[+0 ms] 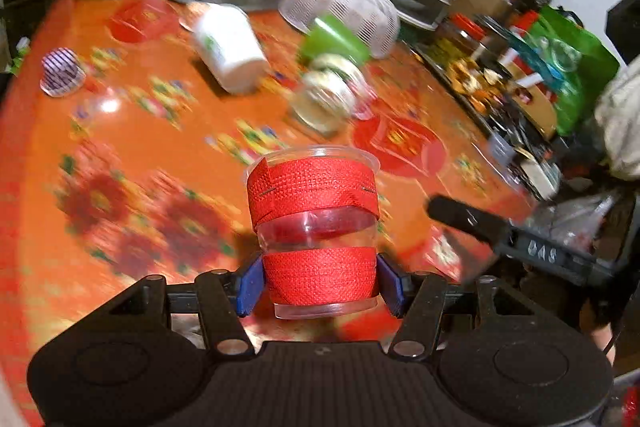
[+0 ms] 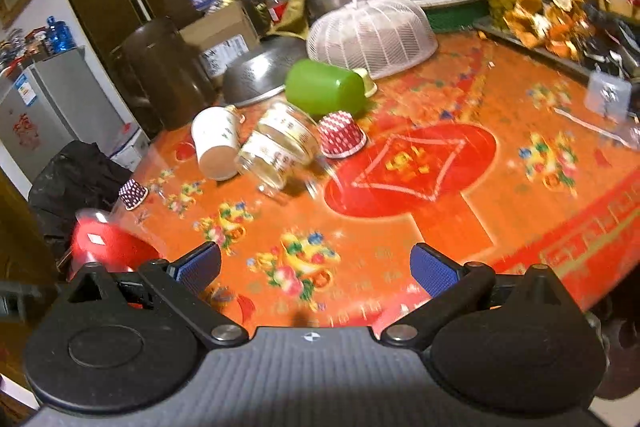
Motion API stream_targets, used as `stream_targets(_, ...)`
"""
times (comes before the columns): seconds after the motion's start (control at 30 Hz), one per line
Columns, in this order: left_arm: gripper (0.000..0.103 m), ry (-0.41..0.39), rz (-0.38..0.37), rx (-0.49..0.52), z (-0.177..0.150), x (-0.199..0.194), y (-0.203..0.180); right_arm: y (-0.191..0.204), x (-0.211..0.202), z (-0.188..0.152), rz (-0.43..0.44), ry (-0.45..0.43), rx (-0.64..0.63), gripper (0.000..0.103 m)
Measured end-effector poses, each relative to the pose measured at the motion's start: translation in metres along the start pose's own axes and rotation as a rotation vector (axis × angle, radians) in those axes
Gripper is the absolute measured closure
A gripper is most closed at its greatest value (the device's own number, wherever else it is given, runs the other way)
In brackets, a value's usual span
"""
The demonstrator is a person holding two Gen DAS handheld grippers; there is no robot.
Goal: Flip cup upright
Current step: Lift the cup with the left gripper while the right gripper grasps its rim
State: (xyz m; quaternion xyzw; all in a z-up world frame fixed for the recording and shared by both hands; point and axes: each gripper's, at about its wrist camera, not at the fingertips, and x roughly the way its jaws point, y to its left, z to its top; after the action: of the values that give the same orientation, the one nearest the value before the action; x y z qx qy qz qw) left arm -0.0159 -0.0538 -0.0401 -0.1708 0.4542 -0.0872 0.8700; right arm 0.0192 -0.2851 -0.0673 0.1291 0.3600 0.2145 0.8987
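Note:
My left gripper (image 1: 320,283) is shut on a clear plastic cup wrapped in red tape (image 1: 314,223). Its blue pads (image 1: 250,285) press the cup's lower sides. The cup stands mouth up, held above the orange table (image 1: 140,147). The same cup shows blurred at the far left of the right wrist view (image 2: 104,247). My right gripper (image 2: 316,271) is open and empty above the table's front part, its blue pads (image 2: 434,273) wide apart.
On the table lie a white paper cup (image 2: 214,145), a glass jar (image 2: 280,147) and a green cup (image 2: 326,89) on their sides. Small patterned cups (image 2: 342,135) (image 2: 132,193), a metal bowl (image 2: 256,75) and a white mesh cover (image 2: 372,31) stand behind. Clutter lines the right edge.

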Motion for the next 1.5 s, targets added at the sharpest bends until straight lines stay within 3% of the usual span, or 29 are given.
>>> stream_targets(0.13, 0.041, 0.068, -0.031, 0.001, -0.014, 0.032, -0.008, 0.0, -0.001, -0.002, 0.032, 0.055, 0.036, 0.001)
stream_targets(0.27, 0.042, 0.055, -0.029, 0.033, -0.018, 0.036, -0.014, -0.004, 0.001, 0.0, 0.155, 0.15, 0.118, 0.001)
stream_targets(0.5, 0.042, 0.064, -0.064, 0.018, -0.021, 0.036, -0.012, 0.016, 0.013, -0.001, 0.241, 0.284, 0.194, 0.001)
stream_targets(0.73, 0.042, 0.066, -0.082, 0.004, -0.02, 0.035, -0.008, 0.048, 0.036, 0.0, 0.185, 0.392, 0.148, 0.002)
stream_targets(0.97, 0.042, 0.064, -0.104, 0.005, -0.021, 0.034, -0.005, 0.056, 0.063, 0.002, 0.124, 0.451, 0.134, 0.01)
stream_targets(1.23, 0.042, 0.064, -0.123, -0.003, -0.022, 0.03, 0.004, 0.061, 0.064, 0.006, 0.1, 0.466, 0.131, 0.026)
stream_targets(1.5, 0.042, 0.064, -0.124, 0.001, -0.024, 0.029, 0.003, 0.066, 0.064, 0.009, 0.077, 0.467, 0.101, 0.03)
